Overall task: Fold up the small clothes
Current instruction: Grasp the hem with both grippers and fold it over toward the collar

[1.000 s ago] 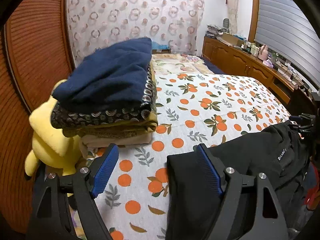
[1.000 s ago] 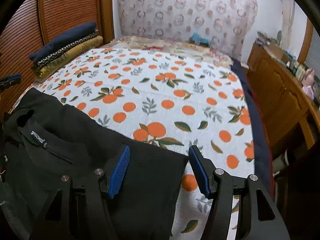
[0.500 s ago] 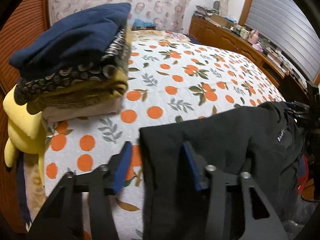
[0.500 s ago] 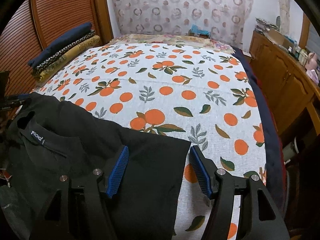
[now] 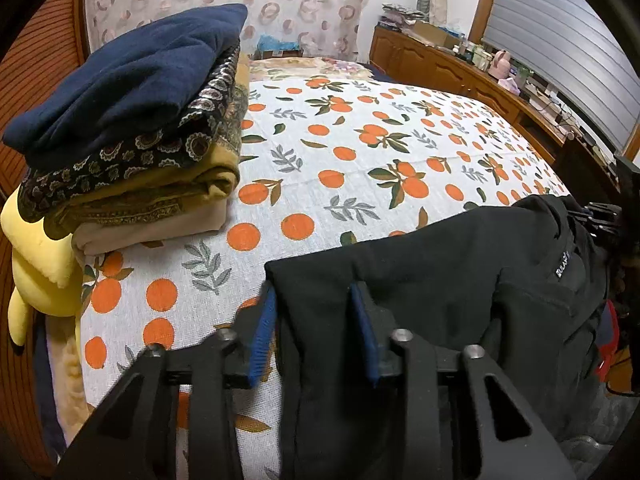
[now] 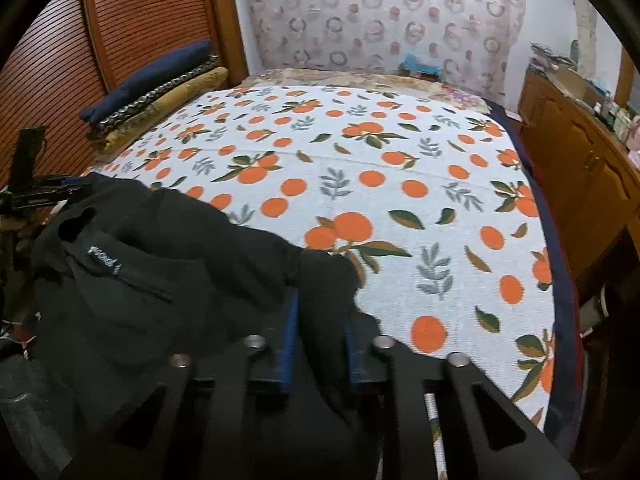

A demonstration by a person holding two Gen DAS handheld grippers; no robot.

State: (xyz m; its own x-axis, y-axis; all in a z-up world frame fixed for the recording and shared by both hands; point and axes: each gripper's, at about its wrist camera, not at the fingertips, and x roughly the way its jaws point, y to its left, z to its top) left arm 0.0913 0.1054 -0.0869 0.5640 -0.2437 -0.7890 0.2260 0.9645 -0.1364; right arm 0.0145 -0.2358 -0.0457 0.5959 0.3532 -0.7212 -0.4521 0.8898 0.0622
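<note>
On the orange-print bedspread, one black garment lay at its near edge, both corners pinched by the left gripper and right gripper, one stack of folded clothes beside wooden shutters.

Bed with orange-print bedspread, white ground with oranges and leaves. Stack of folded textiles at its left edge: navy on top, dark paisley below, mustard, then beige at the bottom. Yellow plush toy wedged beside the stack, against the slatted wooden wardrobe door. Ring-patterned curtain behind the bed's far end. Wooden cabinet run along the right wall, top cluttered with small items, too small to identify. Grey roller shutter above it.
</note>
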